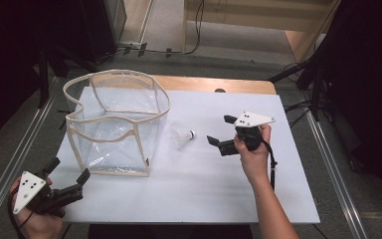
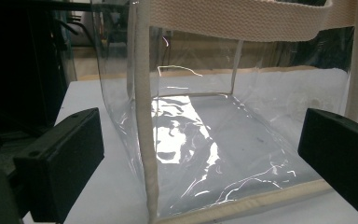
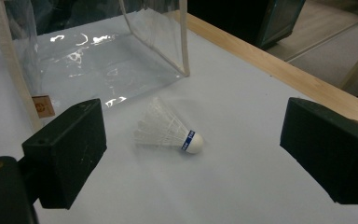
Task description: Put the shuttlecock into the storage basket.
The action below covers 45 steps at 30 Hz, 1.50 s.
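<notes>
Reaching in from the near edge of the desk, the person's right forearm runs up to the right gripper (image 1: 218, 130), held level with its jaws spread wide and nothing between them, aimed at the white feathered shuttlecock with a blue-banded cork (image 1: 184, 137). The shuttlecock lies on its side on the white desk (image 1: 229, 194), just beside the clear plastic bag with cream fabric trim (image 1: 114, 124), on the bag's right, apart from the jaws. At the bag's near left corner the left gripper (image 1: 69, 172) sits low in the person's left hand, jaws spread and empty, facing the bag's near wall. Beyond the bag, the desk's wooden rim shows, then grey floor, cables and dark stands.
</notes>
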Available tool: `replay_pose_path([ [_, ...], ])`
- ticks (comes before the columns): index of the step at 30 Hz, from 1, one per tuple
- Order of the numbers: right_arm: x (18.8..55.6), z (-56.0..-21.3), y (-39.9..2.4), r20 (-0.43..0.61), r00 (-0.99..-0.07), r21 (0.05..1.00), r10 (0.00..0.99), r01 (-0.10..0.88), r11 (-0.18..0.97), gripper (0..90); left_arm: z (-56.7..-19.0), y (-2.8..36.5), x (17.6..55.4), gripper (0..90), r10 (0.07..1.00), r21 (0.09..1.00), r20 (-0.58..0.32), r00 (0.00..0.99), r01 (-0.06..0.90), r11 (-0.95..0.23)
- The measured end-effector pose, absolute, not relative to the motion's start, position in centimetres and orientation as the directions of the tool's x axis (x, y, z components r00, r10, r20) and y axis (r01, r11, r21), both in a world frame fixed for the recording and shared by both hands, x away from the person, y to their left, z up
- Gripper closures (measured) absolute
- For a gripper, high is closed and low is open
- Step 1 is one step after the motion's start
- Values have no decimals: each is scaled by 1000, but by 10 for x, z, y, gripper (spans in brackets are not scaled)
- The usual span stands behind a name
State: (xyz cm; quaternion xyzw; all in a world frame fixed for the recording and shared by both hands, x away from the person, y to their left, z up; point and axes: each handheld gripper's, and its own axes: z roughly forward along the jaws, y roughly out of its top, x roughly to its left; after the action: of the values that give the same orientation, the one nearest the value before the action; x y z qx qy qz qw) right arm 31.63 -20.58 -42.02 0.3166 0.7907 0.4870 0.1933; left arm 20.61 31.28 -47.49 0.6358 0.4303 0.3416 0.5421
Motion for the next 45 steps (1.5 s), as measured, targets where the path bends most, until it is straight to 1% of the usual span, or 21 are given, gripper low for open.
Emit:
replay_pose_path([
  [4, 322, -421, -197, 0, -742, 881, 670, 317, 351, 56, -475, 314, 206, 6, 918, 983, -32, 394, 177, -41],
  [5, 324, -422, -195, -1, -748, 877, 663, 318, 360, 83, -475, 314, 206, 6, 918, 983, -34, 394, 177, -39],
  [6, 325, -423, -193, -3, -751, 875, 660, 318, 366, 150, -475, 314, 206, 7, 918, 984, -34, 394, 176, -40],
  [8, 326, -425, -188, -18, -748, 867, 663, 319, 384, 230, -474, 314, 206, 6, 919, 984, -34, 394, 176, -39],
  [11, 329, -430, -182, -18, -763, 853, 646, 326, 408, 322, -474, 314, 206, 6, 918, 984, -31, 395, 176, -43],
  [17, 334, -439, -171, -2, -785, 832, 620, 343, 436, 453, -475, 314, 206, 6, 917, 983, -32, 398, 177, -42],
  [20, 336, -444, -164, -8, -778, 814, 628, 359, 456, 504, -475, 313, 206, 6, 916, 983, -32, 400, 177, -43],
  [22, 338, -447, -160, -22, -782, 800, 623, 360, 480, 518, -475, 313, 206, 6, 916, 983, -34, 400, 177, -41],
  [23, 338, -449, -158, -20, -780, 792, 626, 370, 486, 543, -475, 313, 206, 6, 916, 983, -33, 400, 177, -42],
  [25, 340, -451, -156, 7, -794, 790, 608, 377, 484, 631, -475, 313, 206, 6, 916, 983, -34, 400, 177, -41],
  [30, 343, -460, -148, -15, -819, 747, 574, 372, 551, 849, -475, 314, 206, 6, 917, 983, -34, 398, 177, -40],
  [31, 344, -461, -147, -12, -822, 738, 569, 377, 560, 875, -475, 314, 206, 6, 917, 984, -34, 398, 176, -40],
  [34, 348, -468, -143, 4, -834, 714, 551, 388, 582, 878, -475, 314, 207, 6, 917, 984, -36, 397, 176, -37],
  [37, 351, -476, -137, -1, -847, 686, 531, 386, 617, 879, -475, 314, 207, 6, 916, 983, -36, 399, 177, -39],
  [45, 359, -486, -128, 5, -840, 658, 543, 412, 630, 879, -475, 316, 207, 6, 917, 983, -37, 397, 178, -37],
])
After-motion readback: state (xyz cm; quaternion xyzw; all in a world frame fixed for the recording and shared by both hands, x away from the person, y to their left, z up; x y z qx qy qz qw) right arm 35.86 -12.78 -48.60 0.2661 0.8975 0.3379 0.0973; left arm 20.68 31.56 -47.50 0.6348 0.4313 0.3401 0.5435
